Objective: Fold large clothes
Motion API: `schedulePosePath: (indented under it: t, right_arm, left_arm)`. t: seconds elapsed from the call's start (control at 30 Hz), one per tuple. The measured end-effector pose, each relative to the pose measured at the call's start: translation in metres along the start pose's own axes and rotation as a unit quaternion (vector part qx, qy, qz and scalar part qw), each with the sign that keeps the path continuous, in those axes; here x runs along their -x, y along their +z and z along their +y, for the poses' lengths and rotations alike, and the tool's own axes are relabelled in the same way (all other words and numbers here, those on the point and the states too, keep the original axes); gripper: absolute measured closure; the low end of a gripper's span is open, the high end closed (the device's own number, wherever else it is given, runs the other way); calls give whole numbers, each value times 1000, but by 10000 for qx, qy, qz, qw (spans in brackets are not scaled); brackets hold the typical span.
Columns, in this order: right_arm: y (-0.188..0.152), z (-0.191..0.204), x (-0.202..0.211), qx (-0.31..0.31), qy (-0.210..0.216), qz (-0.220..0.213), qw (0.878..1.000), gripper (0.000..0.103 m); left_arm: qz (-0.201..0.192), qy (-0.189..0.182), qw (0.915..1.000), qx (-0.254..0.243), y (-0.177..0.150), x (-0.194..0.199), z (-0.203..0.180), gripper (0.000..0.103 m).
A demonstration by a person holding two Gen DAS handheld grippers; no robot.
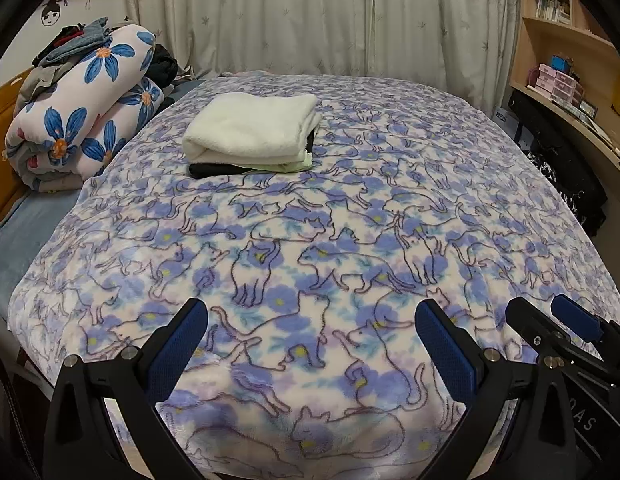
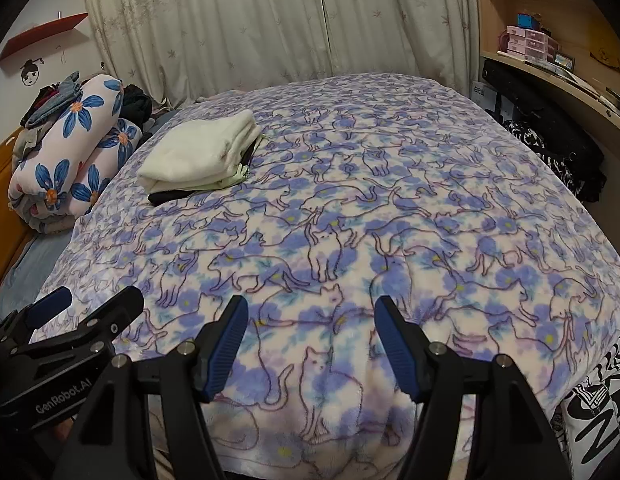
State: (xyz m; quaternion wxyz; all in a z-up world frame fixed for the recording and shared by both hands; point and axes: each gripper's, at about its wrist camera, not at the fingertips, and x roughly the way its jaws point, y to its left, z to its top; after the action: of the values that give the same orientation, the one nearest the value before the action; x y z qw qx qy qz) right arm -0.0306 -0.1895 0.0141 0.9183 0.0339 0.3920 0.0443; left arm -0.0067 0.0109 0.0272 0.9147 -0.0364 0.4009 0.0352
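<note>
A folded white fleece garment (image 1: 252, 130) lies on a small stack with a black piece and a pale green piece beneath it, at the far left of the cat-print blanket (image 1: 330, 240) on the bed. It also shows in the right wrist view (image 2: 198, 154). My left gripper (image 1: 310, 344) is open and empty, low over the blanket's near edge. My right gripper (image 2: 310, 340) is open and empty beside it, to its right. Each gripper shows in the other's view: the right gripper (image 1: 550, 320) and the left gripper (image 2: 94, 304).
A rolled flower-print quilt (image 1: 82, 108) with loose clothes on top lies at the left by the wooden headboard. Curtains (image 1: 310, 12) hang behind the bed. A wooden desk and shelves (image 1: 570, 60) stand at the right, with dark clothes (image 2: 558, 152) beside the bed.
</note>
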Motion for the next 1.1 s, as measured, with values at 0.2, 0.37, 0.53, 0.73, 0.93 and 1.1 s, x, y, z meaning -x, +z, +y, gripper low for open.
schedulePosePath:
  t: [0.2,0.37,0.53,0.73,0.93,1.1]
  right_arm:
    - [0,0,-1,15,-9,1,10000,38]
    - [0,0,-1,9,-1,1,10000,38]
    - [0,1,-1,3,1,8,10000,38]
    - [0,1,-2,18,-8,18,10000,38]
    - [0,1,-2,21,-6,10,10000,38]
    - [0,1,-3,23,-14,36,10000,38]
  left_arm:
    - [16,13,10000,1,-1,-1,1,1]
    - [35,26,10000,0,-4,-3,2,1]
    - [30,27,10000,-14,-4,-4,4,1]
    - [45,26,10000,-13,-4,-5,4,1]
    - [45,27,10000,-12,-3,-5,2,1]
    - [88,47,10000,-2,-9,-6,7,1]
